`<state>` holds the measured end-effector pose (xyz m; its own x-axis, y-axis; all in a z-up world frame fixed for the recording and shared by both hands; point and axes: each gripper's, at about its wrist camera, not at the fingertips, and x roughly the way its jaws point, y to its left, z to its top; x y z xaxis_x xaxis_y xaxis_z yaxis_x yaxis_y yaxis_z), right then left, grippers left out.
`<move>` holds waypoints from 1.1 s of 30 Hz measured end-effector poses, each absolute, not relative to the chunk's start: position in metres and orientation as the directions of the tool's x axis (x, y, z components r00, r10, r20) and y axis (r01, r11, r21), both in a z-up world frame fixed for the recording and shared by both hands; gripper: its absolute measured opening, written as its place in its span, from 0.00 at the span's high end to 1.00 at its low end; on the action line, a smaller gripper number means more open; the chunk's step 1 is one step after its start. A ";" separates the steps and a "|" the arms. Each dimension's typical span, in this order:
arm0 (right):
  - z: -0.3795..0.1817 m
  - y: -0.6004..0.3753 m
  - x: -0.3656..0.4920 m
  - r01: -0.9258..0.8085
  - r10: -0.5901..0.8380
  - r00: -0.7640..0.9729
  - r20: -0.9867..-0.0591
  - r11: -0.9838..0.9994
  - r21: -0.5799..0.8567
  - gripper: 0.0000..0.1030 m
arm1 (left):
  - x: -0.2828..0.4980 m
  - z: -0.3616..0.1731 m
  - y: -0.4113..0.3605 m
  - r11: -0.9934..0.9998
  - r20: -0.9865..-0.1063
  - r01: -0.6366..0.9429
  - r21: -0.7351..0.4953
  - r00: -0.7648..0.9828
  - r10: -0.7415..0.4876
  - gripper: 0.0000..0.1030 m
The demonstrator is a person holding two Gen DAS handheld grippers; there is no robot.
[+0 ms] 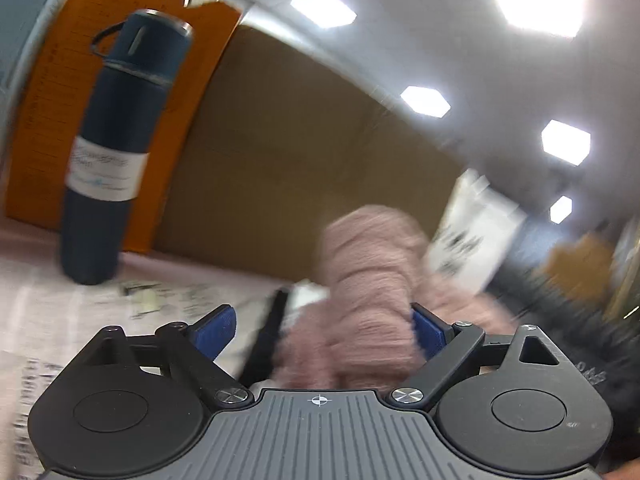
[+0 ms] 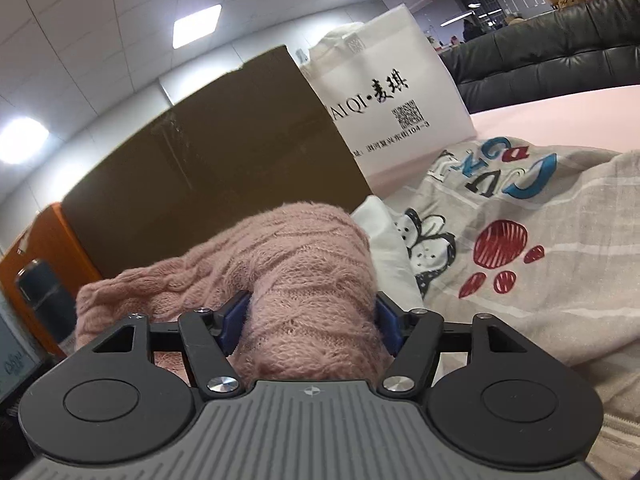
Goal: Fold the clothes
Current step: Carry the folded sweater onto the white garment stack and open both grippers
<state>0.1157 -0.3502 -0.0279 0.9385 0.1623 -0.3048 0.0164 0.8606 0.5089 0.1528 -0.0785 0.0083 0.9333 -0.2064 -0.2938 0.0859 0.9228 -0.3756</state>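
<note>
A pink knitted sweater point(image 2: 296, 256) lies bunched up between both grippers. My right gripper point(image 2: 310, 322) has a thick roll of it between its blue pads point(image 2: 232, 320), which press on the knit from both sides. In the blurred left wrist view the sweater point(image 1: 368, 280) rises between my left gripper's point(image 1: 320, 332) blue pads point(image 1: 214, 330); the left pad stands clear of the cloth, the right pad touches it. A grey printed garment point(image 2: 520, 248) with a cartoon and letters lies to the right on the pink table point(image 2: 560, 116).
A dark blue flask point(image 1: 116, 144) stands at the left on newspaper point(image 1: 60, 308). A brown cardboard box point(image 2: 216, 168) and an orange panel point(image 1: 120, 80) stand behind. A white shopping bag point(image 2: 392, 92) stands at the back right, with a black sofa point(image 2: 552, 48) beyond.
</note>
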 end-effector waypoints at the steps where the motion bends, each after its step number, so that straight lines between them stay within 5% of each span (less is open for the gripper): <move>1: -0.030 -0.349 0.117 0.023 0.164 0.932 -0.323 0.863 0.504 0.36 | 0.159 0.005 -0.080 0.931 -0.336 0.059 -0.360 0.923 -0.188 0.10; 4: -0.035 -0.345 0.123 0.042 0.156 0.915 -0.372 0.879 0.474 0.32 | 0.173 -0.006 -0.073 0.924 -0.420 0.012 -0.383 0.888 -0.186 0.06; 9: -0.037 -0.339 0.126 0.044 0.148 0.908 -0.393 0.898 0.438 0.27 | 0.168 -0.007 -0.073 0.927 -0.423 0.007 -0.376 0.889 -0.178 0.05; 14: -0.034 -0.348 0.115 -0.018 0.175 0.946 -0.274 0.869 0.494 0.20 | 0.155 -0.004 -0.066 0.910 -0.368 0.033 -0.414 0.908 -0.200 0.05; 18: -0.029 -0.353 0.099 -0.047 0.125 0.984 -0.129 0.871 0.490 0.05 | 0.146 0.008 -0.066 0.907 -0.345 0.051 -0.418 0.915 -0.210 0.05; 27: -0.022 -0.348 0.083 -0.078 0.117 0.992 -0.057 0.885 0.459 0.00 | 0.104 0.031 -0.044 0.928 -0.361 0.048 -0.370 0.913 -0.191 0.05; 33: -0.009 -0.313 0.046 -0.113 0.169 0.977 -0.128 0.925 0.363 0.00 | 0.065 0.044 -0.036 0.972 -0.371 0.053 -0.230 0.918 -0.138 0.01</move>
